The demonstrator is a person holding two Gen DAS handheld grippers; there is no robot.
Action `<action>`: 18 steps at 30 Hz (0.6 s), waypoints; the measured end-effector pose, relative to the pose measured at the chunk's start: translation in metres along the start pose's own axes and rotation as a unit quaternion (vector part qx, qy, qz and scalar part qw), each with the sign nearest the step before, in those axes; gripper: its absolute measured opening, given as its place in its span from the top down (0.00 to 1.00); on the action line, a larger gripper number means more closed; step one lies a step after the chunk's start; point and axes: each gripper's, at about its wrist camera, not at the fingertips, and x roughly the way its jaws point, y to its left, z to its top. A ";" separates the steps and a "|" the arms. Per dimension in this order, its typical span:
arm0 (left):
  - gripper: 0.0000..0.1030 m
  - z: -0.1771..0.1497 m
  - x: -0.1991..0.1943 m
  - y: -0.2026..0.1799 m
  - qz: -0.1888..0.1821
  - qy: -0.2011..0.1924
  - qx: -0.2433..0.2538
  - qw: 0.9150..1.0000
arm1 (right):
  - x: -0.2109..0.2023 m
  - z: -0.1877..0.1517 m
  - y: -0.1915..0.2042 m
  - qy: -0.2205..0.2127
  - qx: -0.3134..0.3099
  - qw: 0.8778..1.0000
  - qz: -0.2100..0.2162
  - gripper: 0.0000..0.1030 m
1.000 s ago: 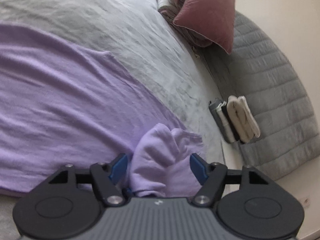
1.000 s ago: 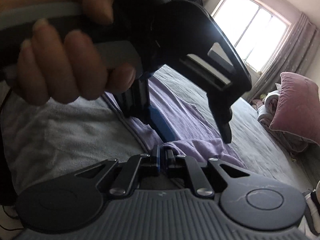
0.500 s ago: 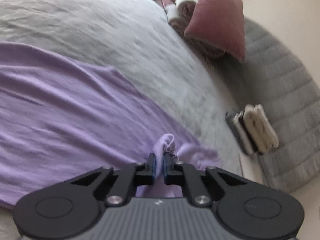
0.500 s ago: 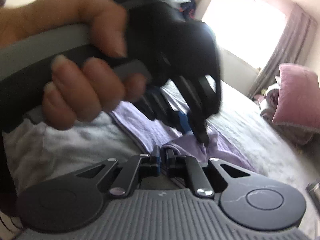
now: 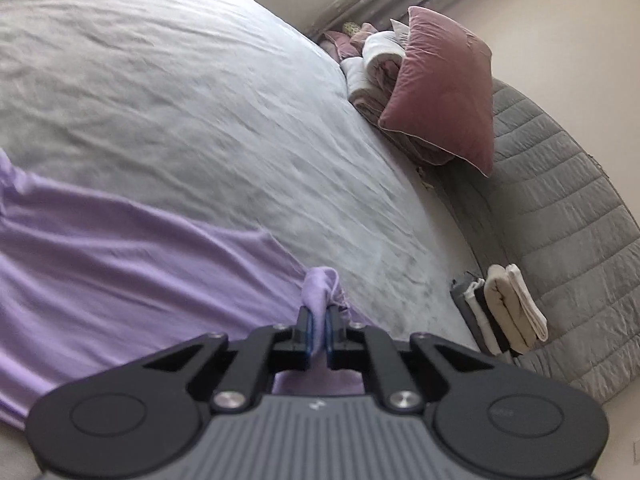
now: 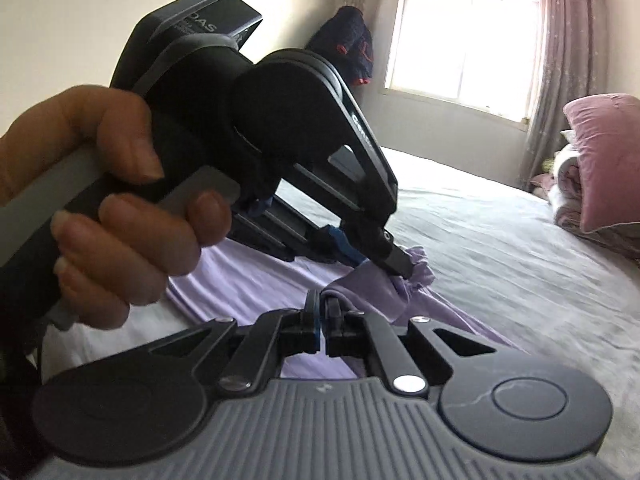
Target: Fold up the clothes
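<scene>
Since 1 s ago: left gripper (image 5: pixel 318 330) went from wide open around a bunched corner to clamped on it; both grippers now sit higher above the bed, w/ the cloth pulled up.

- Purple garment (image 5: pixel 120 264): spread flat on grey bed sheet (image 5: pixel 200 100), near edge lifted at two pinch points.
- Left gripper: fingers closed on a fold of garment; cloth tuft sticks up between the blue pads.
- Right gripper (image 6: pixel 322 322): fingers closed on garment edge, just beside the left gripper's pinch.
- Person's hand (image 6: pixel 120 200): wrapped round left gripper handle, right-cam view.
- Pink pillow (image 5: pixel 444 88): far end of bed, atop rolled bedding.
- Folded stack (image 5: pixel 500 308): upright against grey quilted headboard (image 5: pixel 560 220), well apart from garment.
- Window (image 6: pixel 460 44): bright, curtain at side.
</scene>
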 end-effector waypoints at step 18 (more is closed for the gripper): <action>0.94 0.029 -0.047 0.097 0.061 0.001 -0.014 0.998 | 0.096 0.034 0.036 0.018 0.017 0.994 0.103 0.98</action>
